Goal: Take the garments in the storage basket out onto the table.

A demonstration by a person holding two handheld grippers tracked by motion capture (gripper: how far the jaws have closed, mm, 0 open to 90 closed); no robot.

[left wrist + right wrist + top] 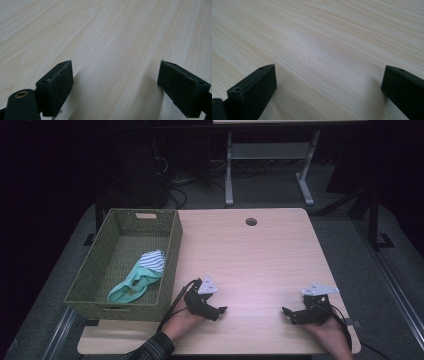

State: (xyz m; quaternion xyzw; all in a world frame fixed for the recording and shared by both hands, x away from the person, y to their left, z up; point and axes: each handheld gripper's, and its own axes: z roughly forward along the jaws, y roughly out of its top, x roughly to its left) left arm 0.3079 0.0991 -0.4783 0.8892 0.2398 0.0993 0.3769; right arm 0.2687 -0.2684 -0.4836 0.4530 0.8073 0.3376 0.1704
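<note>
My left gripper (219, 311) rests low on the pale wooden table (260, 255) near its front edge, just right of the basket. Its jaws stand wide apart over bare wood, so the left gripper (116, 82) is open and holds nothing. My right gripper (286, 312) lies near the front right of the table and points left. In the right gripper view the right gripper (329, 87) is open too, with bare wood between its fingers. A green woven basket (92, 270) on the left holds a mint-green cloth (131, 285) and a striped cloth (151, 260).
A round cable hole (251, 222) sits near the table's far edge. Beyond the table a desk frame (270, 165) stands on a dark floor with cables. The basket overhangs the table's left side.
</note>
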